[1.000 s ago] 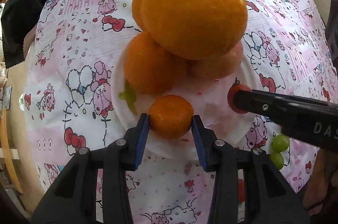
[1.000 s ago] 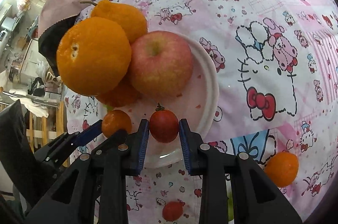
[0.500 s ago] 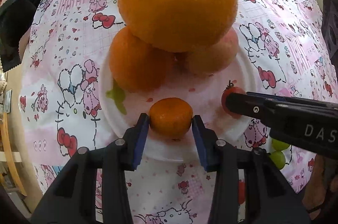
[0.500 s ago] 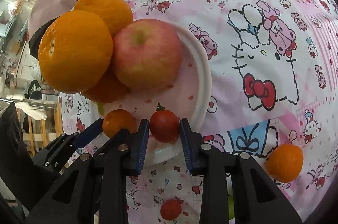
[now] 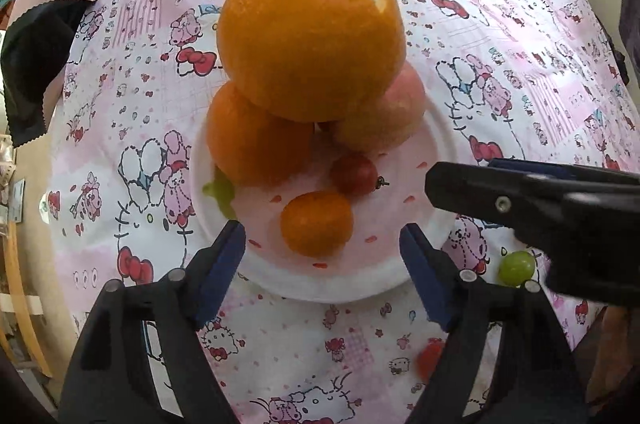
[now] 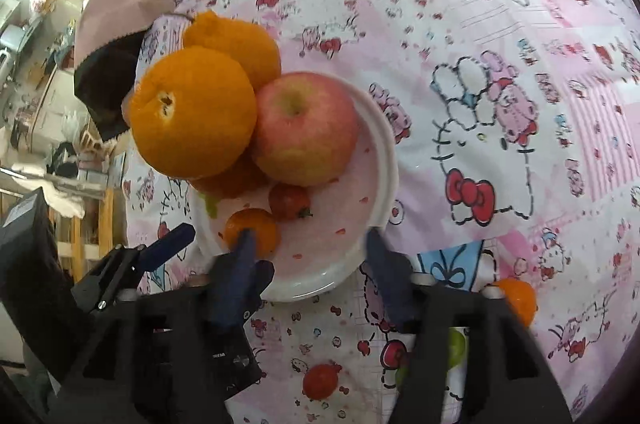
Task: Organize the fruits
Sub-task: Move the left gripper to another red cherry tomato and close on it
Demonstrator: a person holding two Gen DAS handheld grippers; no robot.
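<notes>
Currently both tools stand spread wide and hold nothing: my left hand-held gripper (image 5: 322, 248) brackets the small mandarin (image 5: 316, 223) without touching it, and my right hand-held gripper (image 6: 310, 244) sits at the near rim of the white plate (image 6: 384, 160), its fingers apart on either side of bare plate. The mandarin and the cherry tomato (image 5: 354, 173) both rest on the plate, just beside each other, in front of the stack formed by the large orange (image 5: 310, 36), a second orange (image 5: 256, 140) beneath it and the apple (image 6: 306, 128). I judge the step in hand to be the release and retreat after placement. To do it well, I draw each tool straight back along its own axis, low and slow, so that no finger brushes the two small fruits and sets them rolling toward the rim. I keep clear of the stack, since the top orange looks only loosely balanced. Fruit left on the surface: a green grape (image 5: 516, 267), a loose tomato (image 6: 320, 380) and another mandarin (image 6: 518, 300), all near the right tool. The right side should take these next, one piece per trip.
</notes>
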